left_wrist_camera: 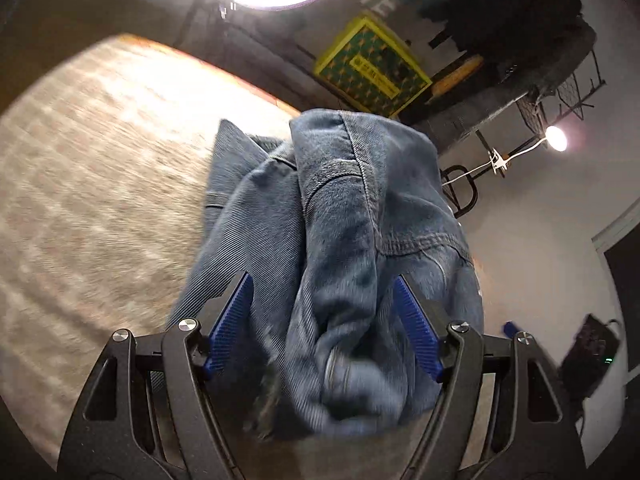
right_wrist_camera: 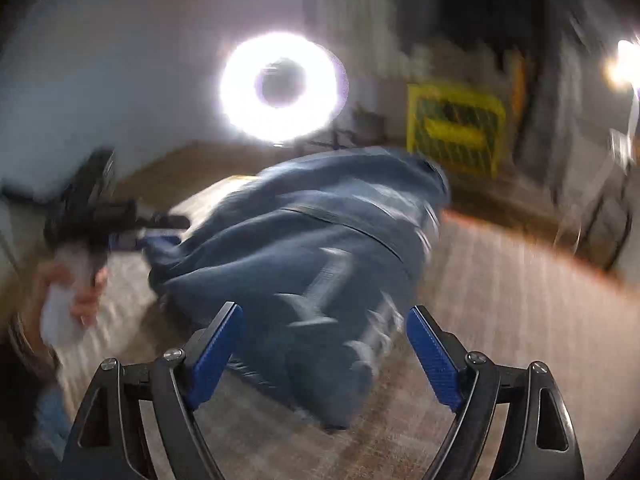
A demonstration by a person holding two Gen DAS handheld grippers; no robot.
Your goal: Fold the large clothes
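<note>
A pair of blue denim jeans (left_wrist_camera: 344,216) lies bunched on a beige woven table top (left_wrist_camera: 88,184). In the left wrist view my left gripper (left_wrist_camera: 322,292) stands open, its blue pads (left_wrist_camera: 230,320) on either side of a thick wad of the denim that fills the gap between them. In the blurred right wrist view the jeans (right_wrist_camera: 304,256) lie in a crumpled heap, and my right gripper (right_wrist_camera: 324,320) is open just above their near end, holding nothing. The left gripper (right_wrist_camera: 104,216) shows there too, in a hand at the heap's left end.
A bright ring light (right_wrist_camera: 280,86) stands behind the table. A yellow and green box (left_wrist_camera: 372,66) sits on the floor beyond the table's far edge (left_wrist_camera: 224,70). A dark clothes rack (left_wrist_camera: 532,40) and a small lamp (left_wrist_camera: 556,138) stand at the right.
</note>
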